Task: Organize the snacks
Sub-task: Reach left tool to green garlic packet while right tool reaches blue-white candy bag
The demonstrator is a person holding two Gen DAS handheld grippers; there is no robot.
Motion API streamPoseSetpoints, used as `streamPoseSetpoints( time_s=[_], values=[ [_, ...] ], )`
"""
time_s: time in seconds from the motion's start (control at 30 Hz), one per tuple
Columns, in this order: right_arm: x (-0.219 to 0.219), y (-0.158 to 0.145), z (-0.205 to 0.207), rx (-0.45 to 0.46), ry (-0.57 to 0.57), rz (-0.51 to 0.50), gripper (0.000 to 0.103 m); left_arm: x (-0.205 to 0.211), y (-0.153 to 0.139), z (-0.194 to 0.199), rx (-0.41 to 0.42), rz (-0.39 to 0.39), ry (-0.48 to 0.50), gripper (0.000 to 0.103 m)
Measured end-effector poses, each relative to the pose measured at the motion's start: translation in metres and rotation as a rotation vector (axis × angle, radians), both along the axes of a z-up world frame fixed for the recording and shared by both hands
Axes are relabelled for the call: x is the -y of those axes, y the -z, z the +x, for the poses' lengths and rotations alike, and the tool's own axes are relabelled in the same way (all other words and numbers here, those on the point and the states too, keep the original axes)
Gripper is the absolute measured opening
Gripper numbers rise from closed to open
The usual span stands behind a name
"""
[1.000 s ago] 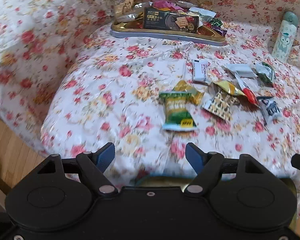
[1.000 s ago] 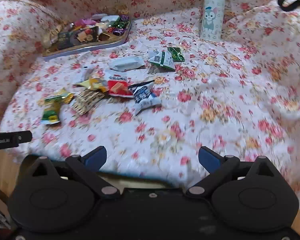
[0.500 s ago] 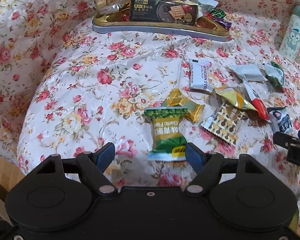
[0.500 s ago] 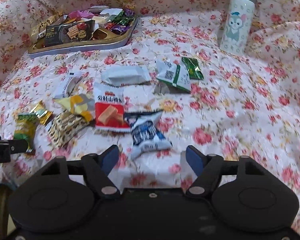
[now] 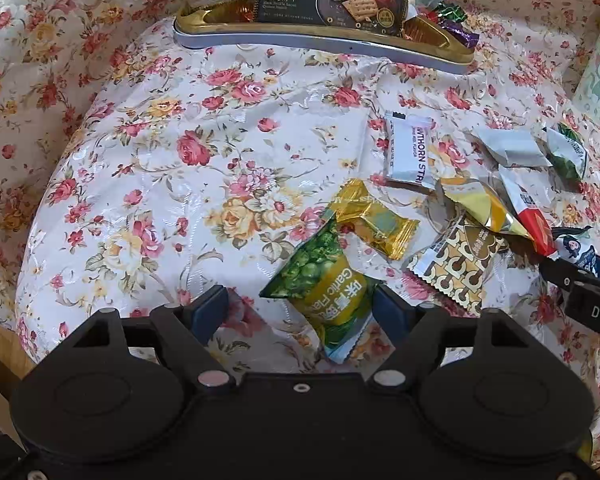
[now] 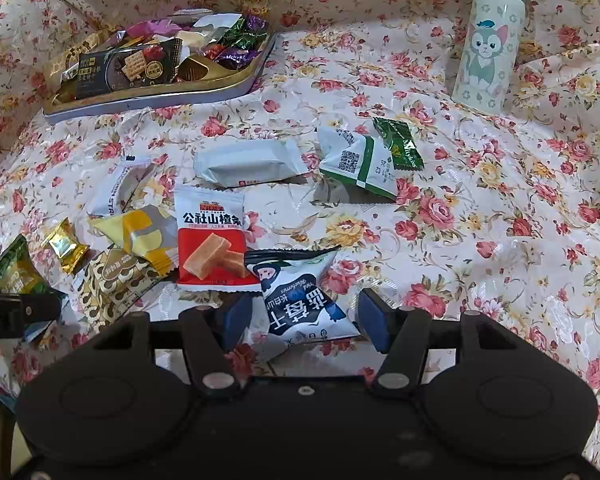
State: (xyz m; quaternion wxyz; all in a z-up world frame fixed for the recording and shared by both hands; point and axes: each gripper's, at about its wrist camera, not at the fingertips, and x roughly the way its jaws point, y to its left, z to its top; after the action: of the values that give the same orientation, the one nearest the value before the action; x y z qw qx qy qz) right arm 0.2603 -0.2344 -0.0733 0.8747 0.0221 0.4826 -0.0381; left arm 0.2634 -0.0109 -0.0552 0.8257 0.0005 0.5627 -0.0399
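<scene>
Loose snack packets lie on a floral cloth. My left gripper [image 5: 302, 306] is open, its jaws either side of a green garlic-pea packet [image 5: 324, 286] that lies between them, nearer the right finger. My right gripper [image 6: 304, 318] is open around a blue-and-white packet [image 6: 300, 300]. A gold tray [image 5: 320, 40] heaped with snacks sits at the back; it also shows in the right wrist view [image 6: 156, 92]. Near the blue packet lie a red-and-white packet [image 6: 210, 240] and a yellow packet [image 6: 140, 236].
A pale cartoon-cat bottle [image 6: 488, 40] stands upright at the back right. A gold candy [image 5: 374, 218], a white strip packet [image 5: 410, 150], a patterned brown packet [image 5: 456, 264], a white packet [image 6: 248, 162] and green packets [image 6: 396, 142] lie scattered. The cushion edge drops off at the left.
Both grippers have moved forward and down onto the cushion. The green packet now lies between my left jaws and the blue packet between my right jaws; the right jaws have narrowed a little.
</scene>
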Motion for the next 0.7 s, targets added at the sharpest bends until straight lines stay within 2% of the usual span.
streamPoseSetpoints(
  time_s=[0.23,0.5,0.63,0.7],
  values=[
    [0.0018,0.0007,0.0016,-0.008,-0.004,0.016,0.065,0.0073,0.0045,0.0032,-0.020,0.016,0.021,0.091],
    [0.0005,0.0029,0.0052,-0.014,-0.007,0.028,0.075,0.0075,0.0059,0.0070,-0.043,0.013,0.022,0.094],
    [0.0003,0.0029,0.0060,-0.016,-0.004,0.034,0.073,0.0080,0.0068,0.0077,-0.044,0.014,0.027,0.094],
    [0.0014,0.0021,0.0049,-0.015,0.000,0.032,0.065,0.0081,0.0061,0.0076,-0.043,0.010,0.024,0.093]
  ],
)
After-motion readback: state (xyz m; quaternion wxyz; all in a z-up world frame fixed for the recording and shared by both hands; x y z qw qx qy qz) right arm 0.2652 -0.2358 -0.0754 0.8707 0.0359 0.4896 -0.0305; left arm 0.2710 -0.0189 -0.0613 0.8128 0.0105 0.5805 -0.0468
